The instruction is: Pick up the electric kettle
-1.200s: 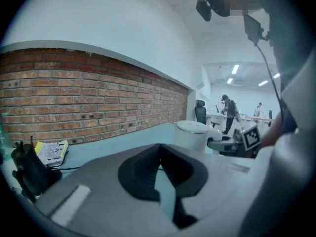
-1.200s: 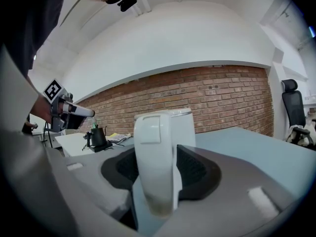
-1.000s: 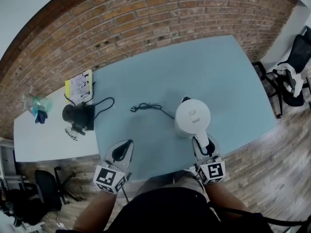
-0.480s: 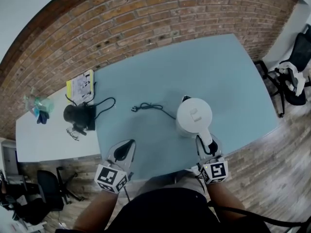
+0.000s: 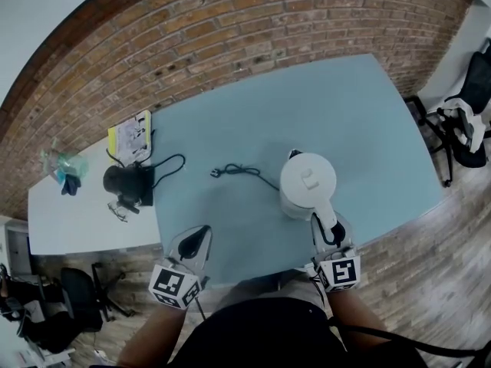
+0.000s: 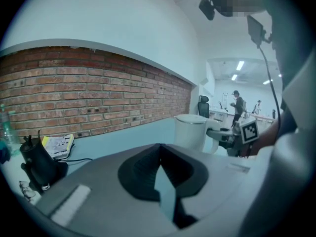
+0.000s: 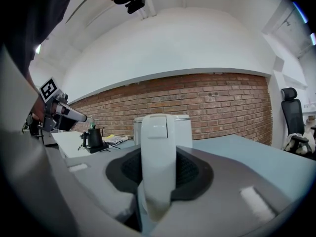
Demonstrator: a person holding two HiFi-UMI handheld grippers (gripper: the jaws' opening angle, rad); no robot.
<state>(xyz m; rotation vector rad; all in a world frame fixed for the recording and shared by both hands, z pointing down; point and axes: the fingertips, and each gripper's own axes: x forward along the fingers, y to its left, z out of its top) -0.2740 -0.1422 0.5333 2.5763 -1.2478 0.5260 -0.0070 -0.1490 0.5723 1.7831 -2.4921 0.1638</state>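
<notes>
Currently: the white kettle is upright at the blue table, close to the near edge and right of its middle, with its handle turned toward that edge. Whether its base has left the surface cannot be told.

The right gripper comes in over the near edge. Its jaws have just been closing; the kettle handle stands between them and the black pads lie against both of its sides. The left gripper hangs over the near edge toward the left near corner, well apart from the kettle. Its jaw tips touch, with nothing between them.

Writing: the kettle lid and handle show as plain white. The marker cubes carry black-and-white square patterns, not words. A yellow-edged booklet lies at the far edge of the white side table; its print is too small to read.

Edges and room:
- A black cord lies on the blue table left of the kettle, its loose plug end toward the table's middle.
- The far half of the blue table, through to the right far corner, is open surface.
- A black pot sits at the side table's right edge, just beside the blue table's left edge.
- The brick wall runs along the far edge.
- An office chair stands past the right edge on the wood floor.
</notes>
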